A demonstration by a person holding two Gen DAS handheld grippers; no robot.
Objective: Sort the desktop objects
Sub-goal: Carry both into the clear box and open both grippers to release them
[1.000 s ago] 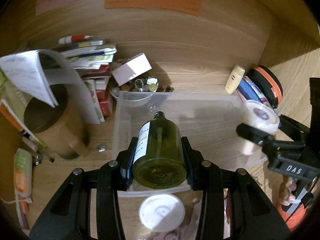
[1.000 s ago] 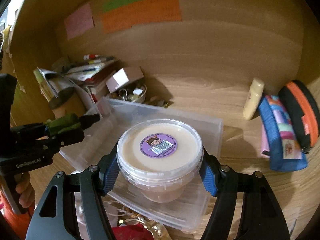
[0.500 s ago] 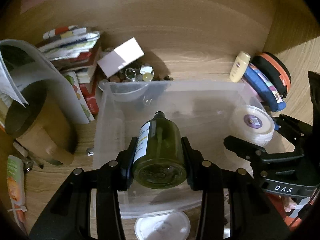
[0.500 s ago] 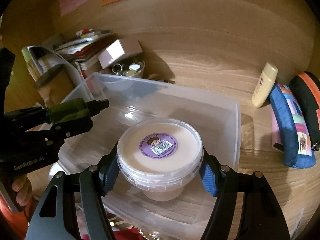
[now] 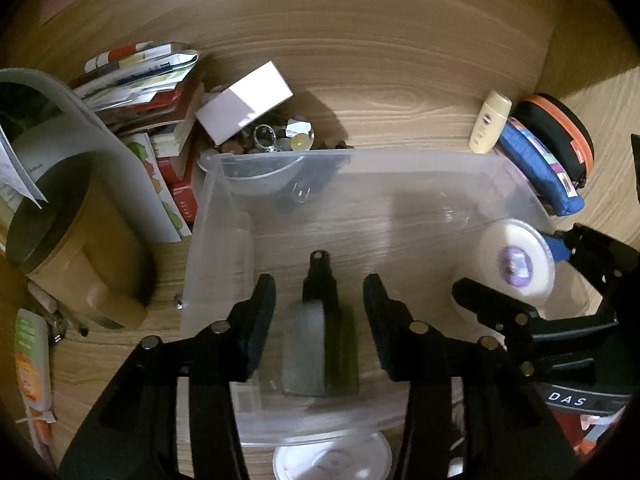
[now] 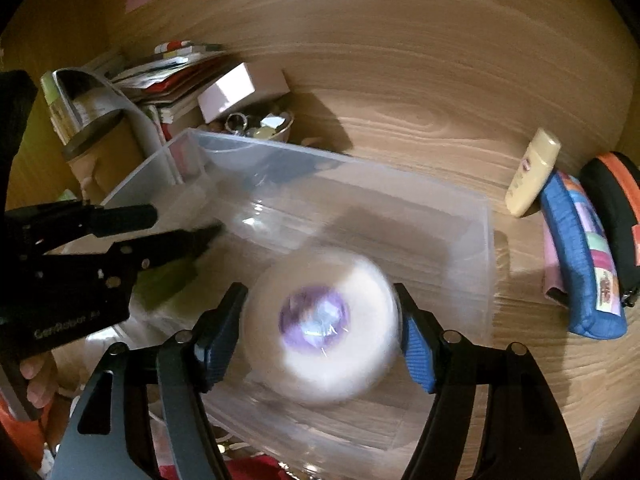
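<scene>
A clear plastic bin [image 5: 224, 184] stands on the wooden desk; it also shows in the right wrist view [image 6: 486, 240]. A green glass bottle [image 5: 320, 344] with a white label lies blurred in the bin, between the spread fingers of my left gripper [image 5: 320, 292], which is open. My right gripper [image 6: 320, 312] sits over the bin's right side, its jaws beside a white lidded tub [image 6: 320, 328] with a purple sticker. The tub is blurred, and whether the blue pads still press it is unclear. The tub also shows in the left wrist view [image 5: 516, 260].
A brown jar [image 5: 80, 252], books [image 5: 152, 92], a white box [image 5: 244, 108] and a bowl of trinkets [image 5: 280, 140] crowd the bin's left and back. A cream bottle [image 5: 490, 122], a blue pouch [image 5: 536, 168] and a black-orange case [image 5: 560, 132] lie at the right. A white lid [image 5: 332, 456] lies in front.
Both grippers moved down into the bin. My left gripper opened and the green bottle dropped out of it to the bin floor. The tub is now blurred between the right jaws.
</scene>
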